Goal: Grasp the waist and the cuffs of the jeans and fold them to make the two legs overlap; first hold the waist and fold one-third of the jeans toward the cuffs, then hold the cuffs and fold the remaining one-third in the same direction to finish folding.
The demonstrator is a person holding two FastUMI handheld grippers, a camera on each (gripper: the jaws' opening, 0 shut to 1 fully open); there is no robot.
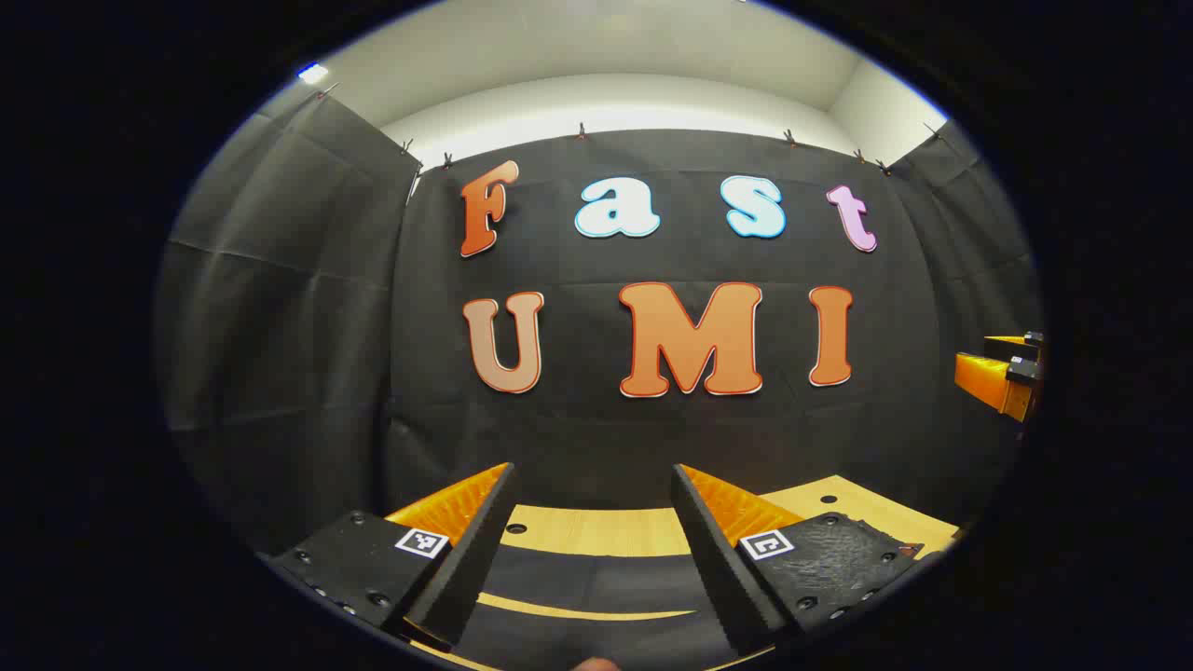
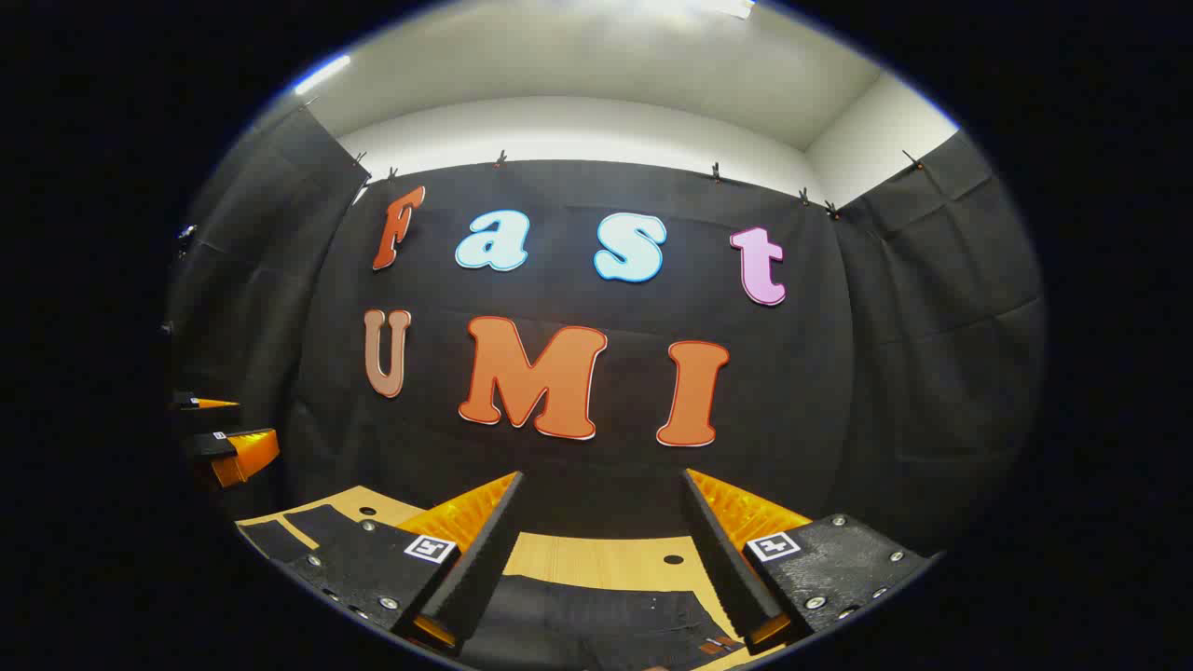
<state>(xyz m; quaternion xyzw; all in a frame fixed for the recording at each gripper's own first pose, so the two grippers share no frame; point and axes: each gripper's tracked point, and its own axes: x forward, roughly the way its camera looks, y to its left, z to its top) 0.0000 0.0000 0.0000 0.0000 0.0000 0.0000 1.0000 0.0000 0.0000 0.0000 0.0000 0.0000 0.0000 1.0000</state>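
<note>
Dark jeans lie flat on the wooden table. In the left gripper view the jeans [image 1: 596, 582] show as two dark legs with a strip of table between them, below my left gripper [image 1: 592, 480], which hangs open above them with nothing between its fingers. In the right gripper view the waist end of the jeans [image 2: 606, 620], with a small leather patch, lies under my right gripper [image 2: 601, 485], also open and held above the cloth. The right gripper [image 1: 1002, 373] appears at the far right of the left gripper view; the left gripper [image 2: 228, 443] appears at the far left of the right gripper view.
The light wooden table [image 1: 596, 531] has small round holes and ends at the black cloth wall close behind. More dark cloth of the jeans [image 2: 289, 531] lies at the left of the right gripper view.
</note>
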